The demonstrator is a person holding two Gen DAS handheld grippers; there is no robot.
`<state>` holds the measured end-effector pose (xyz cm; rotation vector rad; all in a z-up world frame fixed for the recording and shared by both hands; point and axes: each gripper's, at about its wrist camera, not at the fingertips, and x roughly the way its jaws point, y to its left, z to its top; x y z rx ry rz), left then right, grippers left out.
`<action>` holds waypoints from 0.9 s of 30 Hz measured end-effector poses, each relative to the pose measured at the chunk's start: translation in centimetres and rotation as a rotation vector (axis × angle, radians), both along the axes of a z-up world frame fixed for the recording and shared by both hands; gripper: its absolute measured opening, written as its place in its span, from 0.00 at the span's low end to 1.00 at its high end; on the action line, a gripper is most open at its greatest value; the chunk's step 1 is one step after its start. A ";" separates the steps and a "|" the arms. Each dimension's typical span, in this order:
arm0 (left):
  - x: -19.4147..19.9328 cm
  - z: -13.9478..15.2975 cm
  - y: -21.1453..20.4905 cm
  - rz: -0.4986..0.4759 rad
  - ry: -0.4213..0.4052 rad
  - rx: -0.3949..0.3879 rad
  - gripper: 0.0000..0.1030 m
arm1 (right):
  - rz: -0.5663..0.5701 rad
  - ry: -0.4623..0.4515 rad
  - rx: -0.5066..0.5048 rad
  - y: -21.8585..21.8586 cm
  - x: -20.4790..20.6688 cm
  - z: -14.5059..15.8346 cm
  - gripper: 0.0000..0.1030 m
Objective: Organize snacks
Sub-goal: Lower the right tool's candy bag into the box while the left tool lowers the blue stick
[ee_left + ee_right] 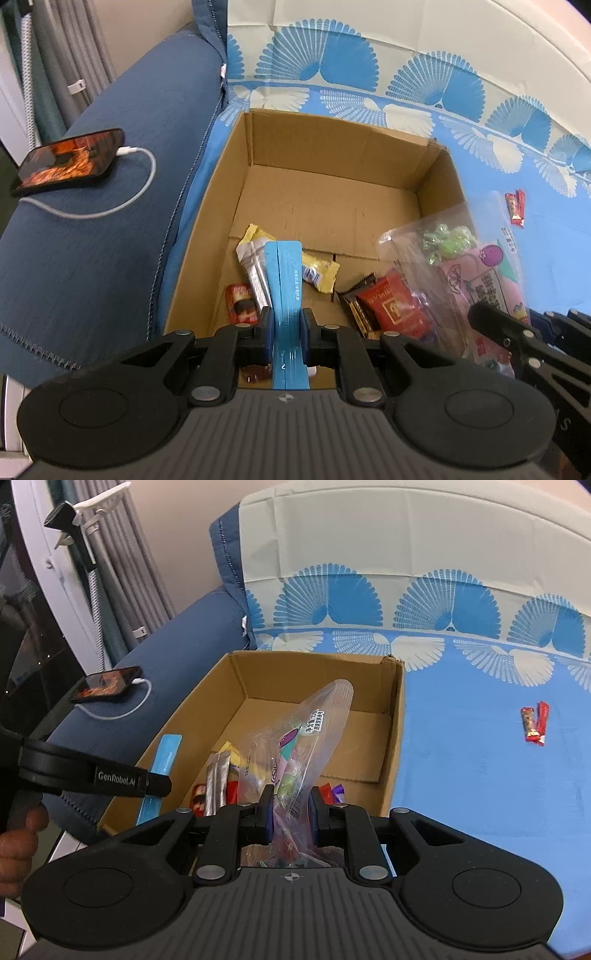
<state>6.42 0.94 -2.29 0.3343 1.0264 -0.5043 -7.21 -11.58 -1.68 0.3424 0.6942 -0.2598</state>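
- Gripping a flat light-blue packet (283,295), the left tongs (286,326) are clamped on its lower part; packet stands edge-on, upright, over the near end of the cardboard box (332,147).
- Same packet shows in the right wrist view (166,753) as a thin blue strip with small print, above the box's left wall.
- Right tongs (291,814) are closed on a clear plastic candy bag (314,734); bag tilts up and away over the box interior, with a white label near the top.
- Bag in the left wrist view (454,273): transparent film, green wrapped candies at the top, pink printed panel with a purple fruit cartoon below. It hangs at the box's near right corner.
- Box is open-topped, plain brown, flaps folded in on the floor; far half of the floor is bare.
- Near end of the box holds loose snacks: a silver-yellow wrapper (255,258), a yellow-white candy (319,273), a small red-brown pack (242,302), a red square pack (395,306) beside a dark brown one (356,302).
- Two red snack sticks (534,723) lie together on the blue fan-print sheet (480,775), well apart from the box, to its right.
- Phone (70,162) with a white cable (136,177) rests on the dark blue sofa arm (110,258), left of the box.
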 end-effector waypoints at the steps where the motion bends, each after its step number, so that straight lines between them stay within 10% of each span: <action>1: 0.3 -0.2 -0.2 -0.002 0.001 0.002 0.15 | -0.001 0.001 -0.001 -0.3 0.5 -0.2 0.19; 12: 3.6 -2.9 -1.9 -0.010 0.010 0.051 0.19 | -0.018 0.030 0.021 -2.5 4.8 -2.5 0.20; 14: 4.1 -3.5 -2.0 -0.016 0.014 0.074 0.47 | -0.022 0.033 0.026 -2.7 5.2 -2.7 0.25; 16: 4.3 -3.5 -1.8 -0.001 -0.009 0.094 1.00 | -0.030 0.034 0.020 -2.7 5.5 -2.9 0.46; 21: 3.2 -2.6 -0.3 0.015 -0.059 0.099 1.00 | -0.053 0.044 -0.005 -2.5 5.0 -2.1 0.73; 27: -0.2 -2.5 2.4 0.039 -0.014 0.117 1.00 | -0.009 0.075 -0.022 0.2 1.3 -1.0 0.79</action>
